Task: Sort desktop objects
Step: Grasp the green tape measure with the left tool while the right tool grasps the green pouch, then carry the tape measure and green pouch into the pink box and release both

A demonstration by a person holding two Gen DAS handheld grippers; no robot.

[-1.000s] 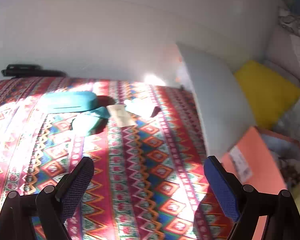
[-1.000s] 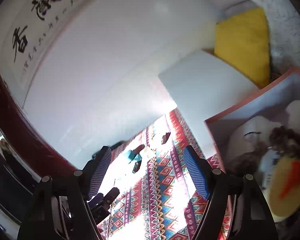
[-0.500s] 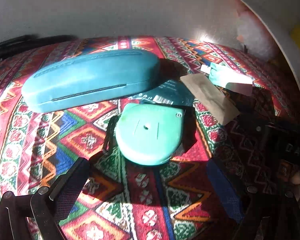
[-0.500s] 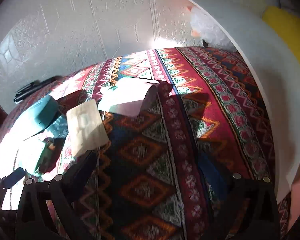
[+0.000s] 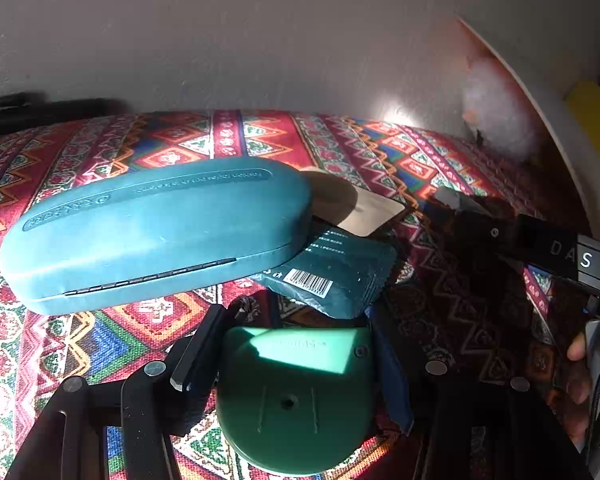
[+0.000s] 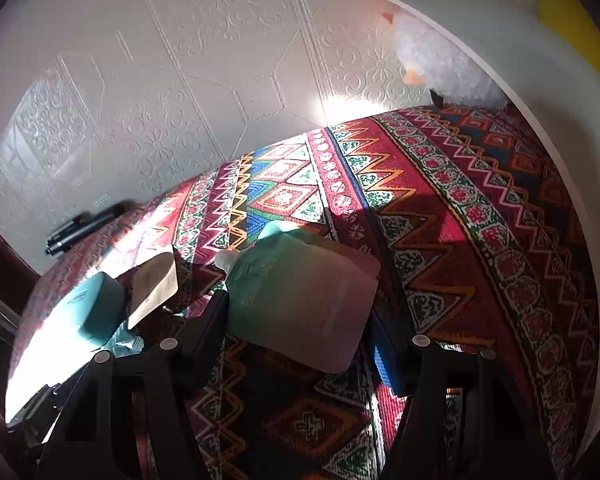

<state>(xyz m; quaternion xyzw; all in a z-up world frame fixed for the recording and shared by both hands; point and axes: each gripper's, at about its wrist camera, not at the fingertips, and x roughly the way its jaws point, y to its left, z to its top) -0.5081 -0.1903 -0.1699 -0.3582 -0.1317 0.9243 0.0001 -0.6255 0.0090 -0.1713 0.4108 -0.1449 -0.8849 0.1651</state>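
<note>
On the patterned cloth (image 5: 380,160) lies a long teal glasses case (image 5: 152,232), with a dark green barcode packet (image 5: 332,272) and a beige card (image 5: 364,208) beside it. My left gripper (image 5: 296,360) is shut on a small rounded green case (image 5: 296,396), its fingers pressed against both sides. In the right wrist view my right gripper (image 6: 300,336) is shut on a teal-and-pink spouted pouch (image 6: 300,300) that lies flat on the cloth. The glasses case (image 6: 96,308) and the card (image 6: 156,284) lie to its left.
A black pen-like object (image 6: 84,228) lies against the embossed white wall (image 6: 220,60). White fluff (image 6: 440,64) sits at the far right corner by a curved white panel (image 6: 560,128). A yellow cushion (image 6: 572,28) lies beyond. A hand (image 5: 580,364) holds the black DAS-marked housing (image 5: 556,248).
Both grippers came down from high above the table to the objects. Their fingers narrowed, the left one onto the green case and the right one onto the pouch.
</note>
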